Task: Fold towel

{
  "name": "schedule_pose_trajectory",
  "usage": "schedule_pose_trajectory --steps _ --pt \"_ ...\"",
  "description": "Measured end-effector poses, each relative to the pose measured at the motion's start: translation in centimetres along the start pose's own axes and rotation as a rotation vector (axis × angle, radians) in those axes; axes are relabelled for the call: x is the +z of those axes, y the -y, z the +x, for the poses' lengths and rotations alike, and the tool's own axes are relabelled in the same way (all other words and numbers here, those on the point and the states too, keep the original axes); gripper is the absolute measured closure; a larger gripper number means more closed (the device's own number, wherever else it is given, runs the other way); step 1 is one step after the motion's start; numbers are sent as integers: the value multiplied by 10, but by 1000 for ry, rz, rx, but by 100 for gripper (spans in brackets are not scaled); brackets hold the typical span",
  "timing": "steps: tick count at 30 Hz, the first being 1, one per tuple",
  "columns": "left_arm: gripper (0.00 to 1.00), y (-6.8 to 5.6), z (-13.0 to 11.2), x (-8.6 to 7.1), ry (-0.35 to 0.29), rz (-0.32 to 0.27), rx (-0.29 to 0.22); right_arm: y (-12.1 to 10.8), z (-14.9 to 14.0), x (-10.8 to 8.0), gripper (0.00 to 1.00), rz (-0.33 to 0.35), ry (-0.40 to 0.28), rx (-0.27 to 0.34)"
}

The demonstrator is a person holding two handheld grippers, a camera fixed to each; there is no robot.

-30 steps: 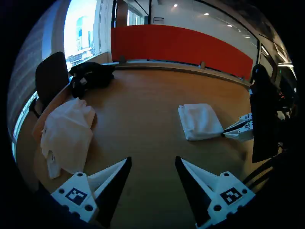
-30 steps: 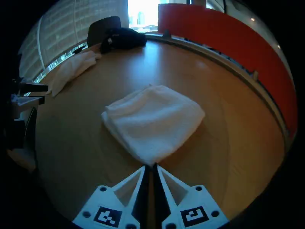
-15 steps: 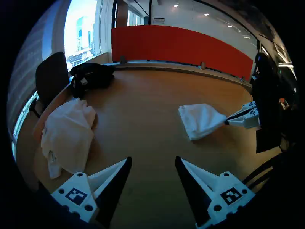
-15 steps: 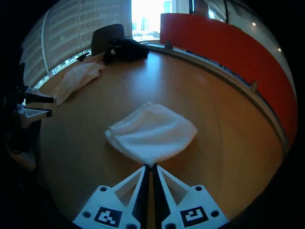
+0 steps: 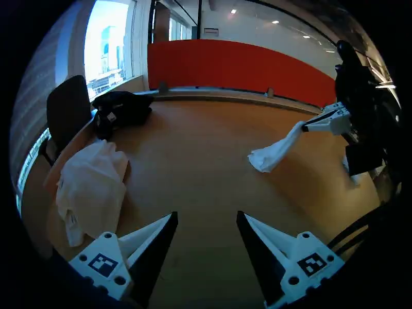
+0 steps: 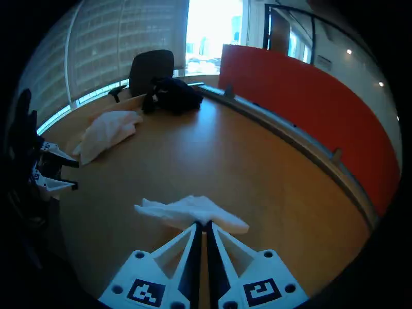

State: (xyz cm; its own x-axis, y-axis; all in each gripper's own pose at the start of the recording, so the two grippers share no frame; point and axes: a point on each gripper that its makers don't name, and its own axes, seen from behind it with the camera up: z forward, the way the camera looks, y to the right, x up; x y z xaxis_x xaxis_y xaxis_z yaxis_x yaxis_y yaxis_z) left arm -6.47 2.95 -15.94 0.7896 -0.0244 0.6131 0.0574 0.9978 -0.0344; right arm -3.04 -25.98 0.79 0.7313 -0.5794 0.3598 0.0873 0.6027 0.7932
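A white folded towel (image 5: 273,152) hangs slanted above the wooden table (image 5: 206,149), lifted by one corner. My right gripper (image 5: 309,125) is shut on that corner, at the right of the left gripper view. In the right gripper view the towel (image 6: 190,211) droops just ahead of my right gripper (image 6: 204,226), whose fingers pinch its near edge. My left gripper (image 5: 206,219) stands open low over the table's near part, nothing between its fingers. It also appears at the far left of the right gripper view, as the left gripper (image 6: 74,175).
A second white towel (image 5: 90,188) lies crumpled at the table's left edge. A black bag (image 5: 121,108) rests at the far left corner beside a dark office chair (image 5: 64,110). A red partition (image 5: 237,67) runs along the table's far side. A person in dark clothing (image 5: 360,118) stands right.
My right gripper has risen with the towel's corner, pulling the folded towel off the table so it now hangs. The left gripper has stayed put and open.
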Motion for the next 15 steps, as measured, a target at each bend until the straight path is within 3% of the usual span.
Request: schedule_pose_trajectory --steps 8,15 --pt "16 -4 10 0 -16 -13 8 -16 40 -22 94 -10 -46 -29" --pt "16 -7 12 -2 -20 -23 19 -28 49 -36 94 -26 -52 -35"
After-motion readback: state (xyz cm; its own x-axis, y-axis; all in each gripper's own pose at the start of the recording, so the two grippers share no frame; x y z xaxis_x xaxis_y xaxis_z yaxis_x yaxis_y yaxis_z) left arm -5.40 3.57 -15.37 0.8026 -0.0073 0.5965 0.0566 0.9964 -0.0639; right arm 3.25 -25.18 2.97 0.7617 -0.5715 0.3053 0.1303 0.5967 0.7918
